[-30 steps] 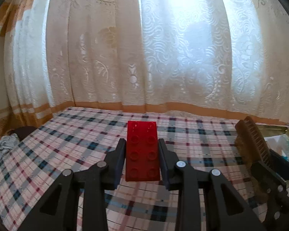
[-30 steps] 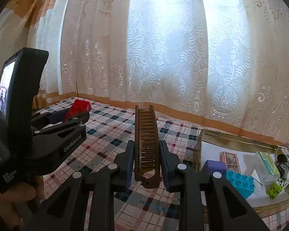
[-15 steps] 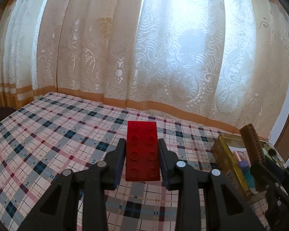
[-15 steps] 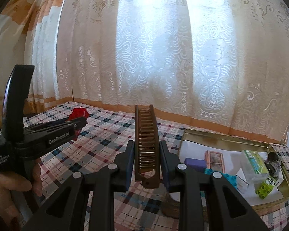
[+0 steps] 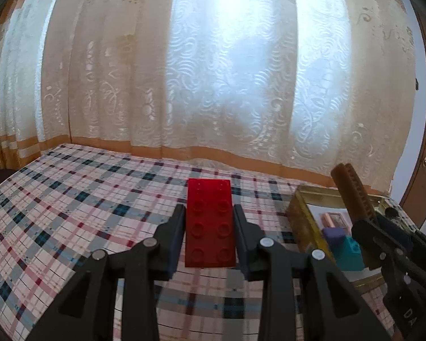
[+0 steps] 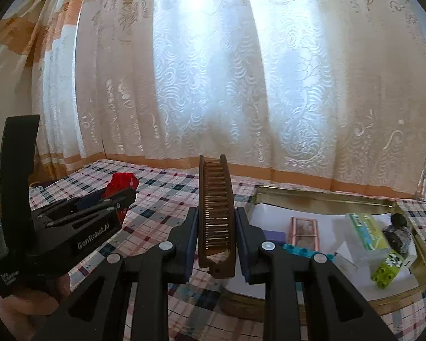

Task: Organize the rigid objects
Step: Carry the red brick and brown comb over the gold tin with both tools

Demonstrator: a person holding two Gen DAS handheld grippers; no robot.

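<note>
From the left wrist view, my left claw (image 5: 208, 228) clamps the red brick (image 5: 209, 223) above the plaid bed (image 5: 71, 199); drifting right, it could clip the comb. From the right wrist view, my right claw (image 6: 216, 237) pinches the brown comb (image 6: 216, 216) near the gold tray (image 6: 321, 199); a shallow release might catch its rim.

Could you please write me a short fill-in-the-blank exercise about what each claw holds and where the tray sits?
1. The left claw is shut on a ____ building brick.
2. The right claw grips a brown folding ____.
3. The gold-rimmed tray lies on the ____ cloth.
4. Inside the tray, the yellow-green brick lies ____ the right-hand rim.

Missing words: red; comb; plaid; near
</note>
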